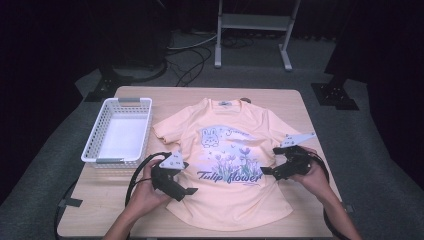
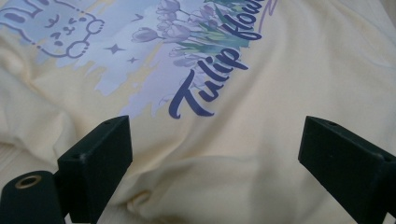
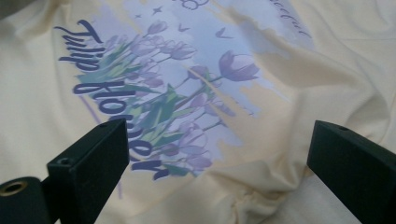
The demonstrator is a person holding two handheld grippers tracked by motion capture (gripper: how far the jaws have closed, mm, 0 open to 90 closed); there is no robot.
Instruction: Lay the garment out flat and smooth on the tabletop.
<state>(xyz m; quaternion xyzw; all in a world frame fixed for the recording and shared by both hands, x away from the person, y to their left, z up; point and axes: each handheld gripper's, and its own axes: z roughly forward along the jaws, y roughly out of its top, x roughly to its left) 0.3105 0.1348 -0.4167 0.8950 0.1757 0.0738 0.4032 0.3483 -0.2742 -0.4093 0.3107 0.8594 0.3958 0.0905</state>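
While flat on wood | soft yellow T-shirt (image 1: 227, 165), printed | both hand-held grippers wide open, empty

Pale yellow T-shirt (image 1: 232, 165) flat on table, front up, tulip print showing, slightly wrinkled.

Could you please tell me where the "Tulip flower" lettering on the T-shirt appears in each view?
High view: lettering low on the shirt front, between the grippers.
Left gripper view: lettering upper centre, running up to the right.
Right gripper view: lettering left, running downward.
Shared landmark: the purple tulips beside it.
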